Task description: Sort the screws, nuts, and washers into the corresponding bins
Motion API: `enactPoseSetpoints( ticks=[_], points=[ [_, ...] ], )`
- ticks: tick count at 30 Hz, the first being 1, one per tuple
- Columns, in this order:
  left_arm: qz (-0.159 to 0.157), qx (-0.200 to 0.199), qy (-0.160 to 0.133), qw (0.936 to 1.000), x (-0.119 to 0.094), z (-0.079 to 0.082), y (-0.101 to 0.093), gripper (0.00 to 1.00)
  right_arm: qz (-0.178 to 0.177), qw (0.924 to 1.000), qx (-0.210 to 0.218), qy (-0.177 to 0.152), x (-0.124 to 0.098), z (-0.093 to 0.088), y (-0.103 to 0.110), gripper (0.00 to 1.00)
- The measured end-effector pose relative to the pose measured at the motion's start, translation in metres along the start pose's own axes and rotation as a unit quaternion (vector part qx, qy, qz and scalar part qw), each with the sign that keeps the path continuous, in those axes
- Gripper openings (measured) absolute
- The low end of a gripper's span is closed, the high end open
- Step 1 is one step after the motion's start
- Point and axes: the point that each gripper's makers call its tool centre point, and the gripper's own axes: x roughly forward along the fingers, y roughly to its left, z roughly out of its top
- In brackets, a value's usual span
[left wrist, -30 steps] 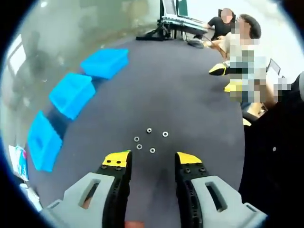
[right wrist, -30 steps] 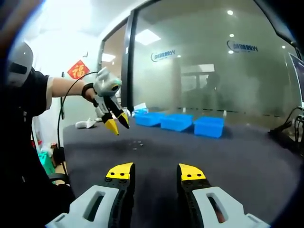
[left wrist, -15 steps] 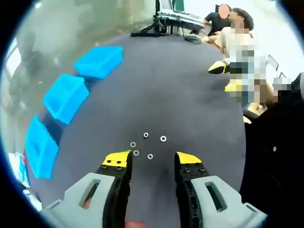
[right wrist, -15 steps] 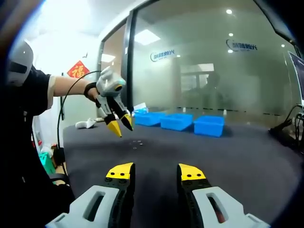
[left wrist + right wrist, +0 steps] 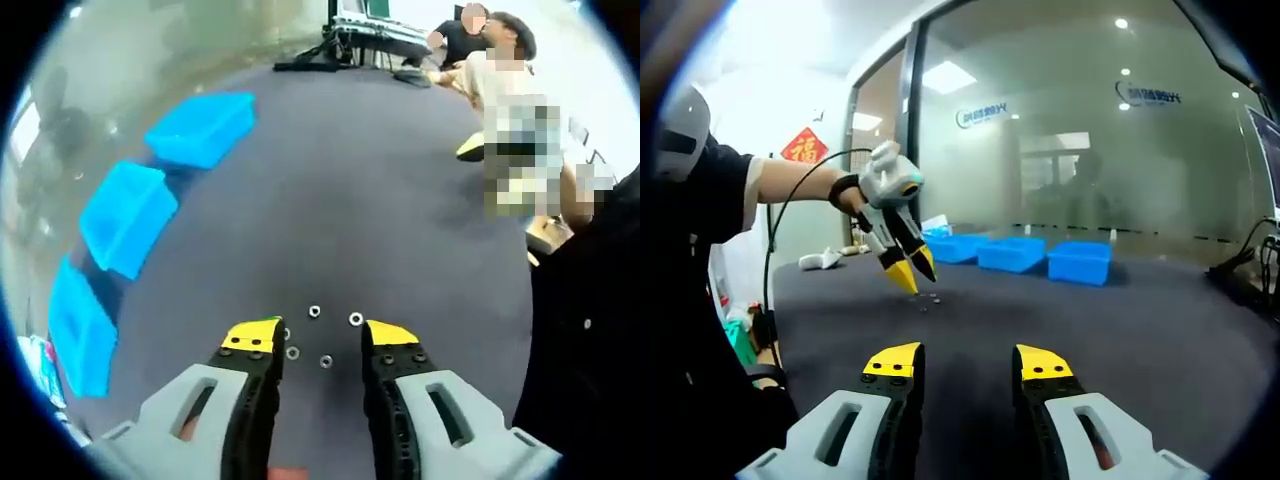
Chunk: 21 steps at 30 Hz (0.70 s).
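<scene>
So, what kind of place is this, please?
Probably an office or meeting room. A frosted glass partition with a logo stands behind the large dark table, seated people work at laptops at its far end, and recessed ceiling lights glow overhead.

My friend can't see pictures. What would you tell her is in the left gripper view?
The left tongs, open with yellow tips, hang just above a few small metal rings that lie loose on a dark grey table. Three blue bins sit in a row along the table's far left edge, and people sit at its far end.
</scene>
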Motion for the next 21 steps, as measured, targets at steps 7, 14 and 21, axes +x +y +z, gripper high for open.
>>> enactPoseSetpoints(
  ticks=[7, 14, 21],
  points=[
    [0.002, 0.007, 0.007, 0.9999, 0.012, -0.002, 0.003, 0.24, 0.000, 1.0000, -0.002, 0.002, 0.002, -0.001, 0.000, 0.32],
    [-0.003, 0.007, 0.006, 1.0000, 0.017, 0.001, 0.002, 0.18, 0.000, 1.0000, -0.003, 0.004, 0.004, -0.001, 0.002, 0.32],
    [-0.008, 0.007, 0.011, 0.9999, 0.023, -0.004, -0.001, 0.14, 0.000, 1.0000, -0.004, 0.006, 0.005, -0.001, 0.002, 0.32]
  ],
)
